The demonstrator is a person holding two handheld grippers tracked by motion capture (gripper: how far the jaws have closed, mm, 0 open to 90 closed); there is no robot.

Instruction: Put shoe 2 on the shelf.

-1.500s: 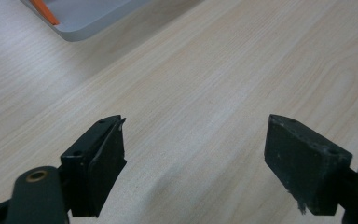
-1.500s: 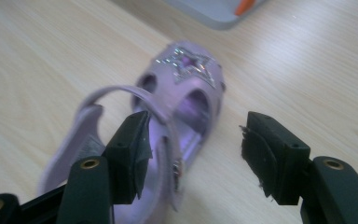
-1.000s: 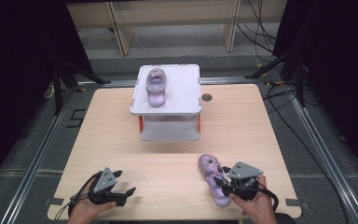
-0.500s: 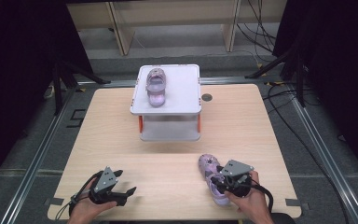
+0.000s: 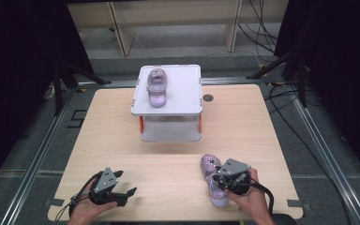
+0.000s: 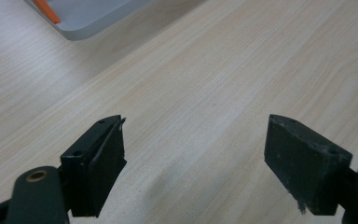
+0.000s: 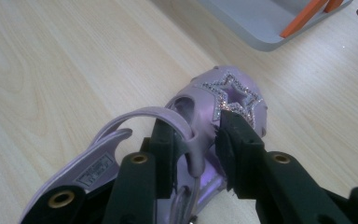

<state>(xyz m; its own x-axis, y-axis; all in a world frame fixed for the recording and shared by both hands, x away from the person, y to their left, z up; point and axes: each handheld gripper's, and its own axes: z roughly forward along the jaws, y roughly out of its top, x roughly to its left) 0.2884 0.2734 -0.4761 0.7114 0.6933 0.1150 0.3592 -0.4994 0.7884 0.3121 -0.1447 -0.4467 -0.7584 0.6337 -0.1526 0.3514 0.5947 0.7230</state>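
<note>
At the near left of the worktop (image 5: 122, 140), the left hand-held gripper (image 5: 122, 194) rests low over bare wood, its jaws spread wide with nothing between them; its own view shows only wood grain in the gap. Farther back, in the middle, a white two-tier stand (image 5: 171, 105) with orange posts carries a purple shoe (image 5: 156, 87) on its top shelf, toe toward the person. At the near right, a second purple shoe (image 5: 214, 180) with a glittery star on its toe lies on the worktop. The right hand-held gripper (image 5: 219, 180) has just been closing its jaws, which now pinch the shoe's upper by the strap (image 7: 168, 122), one jaw inside the opening, the other outside.
</note>
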